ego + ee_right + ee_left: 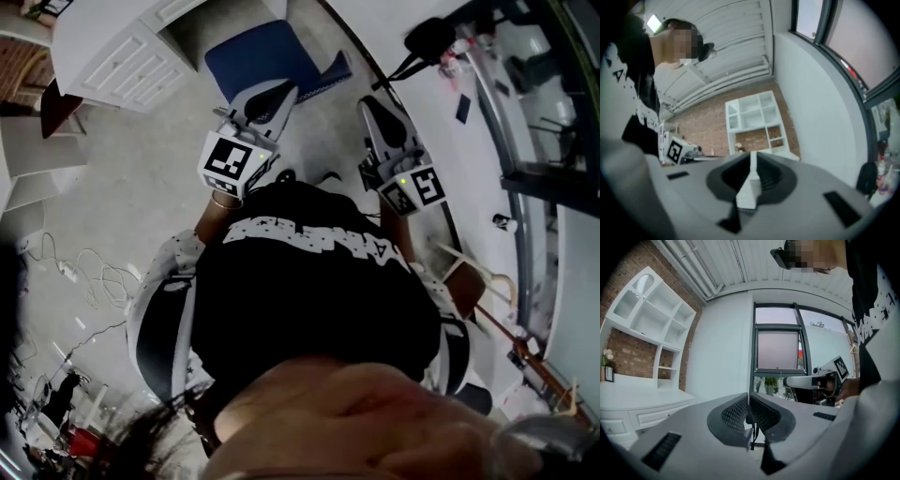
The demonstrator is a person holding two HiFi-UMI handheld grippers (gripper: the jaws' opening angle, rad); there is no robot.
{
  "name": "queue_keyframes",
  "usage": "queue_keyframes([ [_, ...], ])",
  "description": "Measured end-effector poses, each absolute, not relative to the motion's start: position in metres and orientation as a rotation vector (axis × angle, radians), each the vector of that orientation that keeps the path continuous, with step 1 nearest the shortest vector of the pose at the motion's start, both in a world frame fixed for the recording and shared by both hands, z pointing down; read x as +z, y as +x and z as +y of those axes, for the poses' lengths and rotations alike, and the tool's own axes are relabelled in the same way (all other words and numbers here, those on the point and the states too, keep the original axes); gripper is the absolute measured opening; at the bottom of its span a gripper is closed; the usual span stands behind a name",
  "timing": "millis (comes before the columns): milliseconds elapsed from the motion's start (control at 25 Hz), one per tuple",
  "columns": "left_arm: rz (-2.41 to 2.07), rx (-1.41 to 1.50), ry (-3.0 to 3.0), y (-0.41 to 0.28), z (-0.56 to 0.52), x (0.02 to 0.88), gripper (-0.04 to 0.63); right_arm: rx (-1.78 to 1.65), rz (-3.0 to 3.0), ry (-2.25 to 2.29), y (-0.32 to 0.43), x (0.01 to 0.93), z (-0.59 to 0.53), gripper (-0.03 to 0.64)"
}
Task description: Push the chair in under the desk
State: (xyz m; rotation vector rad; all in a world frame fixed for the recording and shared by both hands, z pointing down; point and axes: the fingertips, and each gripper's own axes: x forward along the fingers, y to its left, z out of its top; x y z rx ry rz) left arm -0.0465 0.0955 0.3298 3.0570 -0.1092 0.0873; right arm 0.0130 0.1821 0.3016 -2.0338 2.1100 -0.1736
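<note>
The chair [264,52] has a blue seat and stands on the grey floor at the top of the head view, left of the white desk [441,141]. My left gripper [286,92] is shut and empty; its tip lies over the seat's near edge, and I cannot tell whether it touches. My right gripper [368,103] is also shut and empty, and it points into the gap between chair and desk. In the left gripper view the jaws [749,416] meet with nothing between them. The same holds in the right gripper view [752,171]. Neither gripper view shows the chair.
A white drawer cabinet [122,56] stands at the far left, with cables [84,272] on the floor beside me. Small dark items [464,108] lie on the desk. A white shelf unit [651,319] on a brick wall and a window [778,348] are ahead.
</note>
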Motion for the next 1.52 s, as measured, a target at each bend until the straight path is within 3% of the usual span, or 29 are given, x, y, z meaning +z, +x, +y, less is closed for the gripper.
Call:
queue_keyframes([
  [760, -0.711, 0.086, 2.998, -0.026, 0.077, 0.330, 0.037, -0.245, 2.516, -1.600, 0.067, 0.316, 0.131, 0.037],
  [1520, -1.004, 0.331, 2.888, 0.003, 0.099, 0.381, 0.061, -0.312, 2.774, -1.415, 0.114, 0.365, 0.134, 0.101],
])
